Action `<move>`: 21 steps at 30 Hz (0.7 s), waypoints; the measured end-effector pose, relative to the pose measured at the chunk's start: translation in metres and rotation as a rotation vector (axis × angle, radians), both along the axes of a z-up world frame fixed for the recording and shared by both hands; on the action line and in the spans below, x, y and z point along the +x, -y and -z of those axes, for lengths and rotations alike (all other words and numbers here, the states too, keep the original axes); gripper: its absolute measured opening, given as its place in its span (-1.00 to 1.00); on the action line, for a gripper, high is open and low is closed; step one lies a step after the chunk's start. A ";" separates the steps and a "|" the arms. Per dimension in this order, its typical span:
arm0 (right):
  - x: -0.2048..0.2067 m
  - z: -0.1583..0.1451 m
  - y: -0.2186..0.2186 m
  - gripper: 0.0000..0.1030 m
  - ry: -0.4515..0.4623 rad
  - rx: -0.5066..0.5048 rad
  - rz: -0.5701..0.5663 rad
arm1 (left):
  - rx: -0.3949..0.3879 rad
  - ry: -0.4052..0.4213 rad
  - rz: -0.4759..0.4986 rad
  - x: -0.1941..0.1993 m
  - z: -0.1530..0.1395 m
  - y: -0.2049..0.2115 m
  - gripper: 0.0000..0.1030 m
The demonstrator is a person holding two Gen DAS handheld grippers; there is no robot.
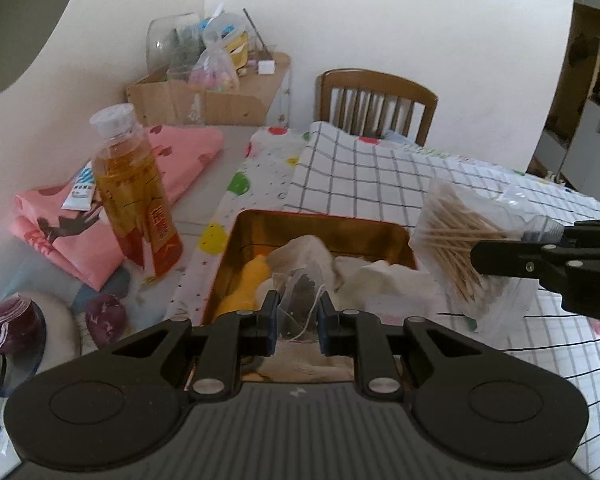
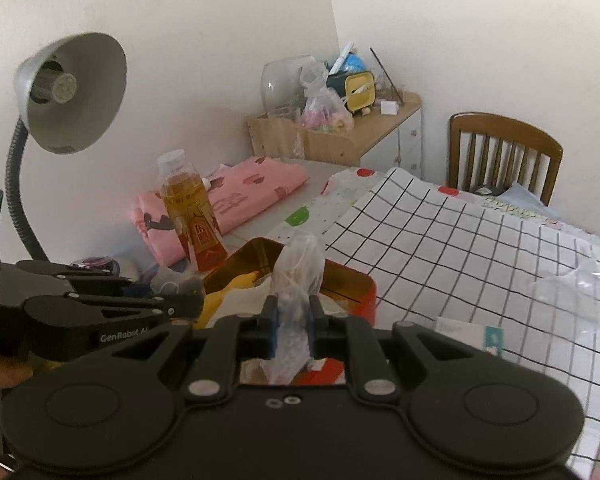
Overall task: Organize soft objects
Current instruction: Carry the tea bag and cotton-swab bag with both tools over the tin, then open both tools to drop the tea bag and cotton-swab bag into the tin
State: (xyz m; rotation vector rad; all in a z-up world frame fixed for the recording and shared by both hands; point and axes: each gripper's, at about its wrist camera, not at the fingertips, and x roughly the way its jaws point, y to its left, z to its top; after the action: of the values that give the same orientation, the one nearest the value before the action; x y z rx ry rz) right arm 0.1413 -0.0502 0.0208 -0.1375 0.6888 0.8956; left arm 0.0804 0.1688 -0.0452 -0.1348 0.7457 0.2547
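Observation:
A red tin box (image 1: 323, 220) with a gold inside sits on the table and holds a yellow cloth (image 1: 246, 286) and white crumpled tissue (image 1: 383, 280). My left gripper (image 1: 298, 320) is shut on a tea bag (image 1: 300, 300) in a clear pouch, just above the box's near end. My right gripper (image 2: 294, 322) is shut on a clear plastic bag of cotton swabs (image 1: 459, 248), held beside the box's right edge. In the right wrist view the bag (image 2: 300, 268) stands up between the fingers, with the box (image 2: 351, 284) behind it.
A bottle of amber drink (image 1: 134, 196) stands left of the box. Folded pink cloth (image 1: 168, 160) lies behind it. A checked cloth (image 1: 379, 176) covers the table's right. A desk lamp (image 2: 72, 92), wooden shelf (image 2: 339, 136) and chair (image 2: 503, 152) stand around.

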 end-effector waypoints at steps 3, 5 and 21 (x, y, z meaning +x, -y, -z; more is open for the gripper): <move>0.008 0.009 -0.013 -0.74 -0.028 -0.023 0.001 | -0.001 -0.024 -0.010 0.007 0.006 -0.008 -0.64; 0.013 0.017 -0.021 -0.74 -0.039 -0.043 0.003 | 0.005 -0.039 -0.016 0.013 0.011 -0.011 -0.64; 0.035 0.055 -0.062 -0.75 -0.068 -0.177 -0.023 | -0.009 -0.089 -0.012 0.044 0.033 -0.014 -0.64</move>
State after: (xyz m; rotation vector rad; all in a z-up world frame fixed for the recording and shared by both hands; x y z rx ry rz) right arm 0.1766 0.0119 -0.0342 -0.2742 0.8309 0.8636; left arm 0.1240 0.1826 -0.0783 -0.1367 0.8352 0.2701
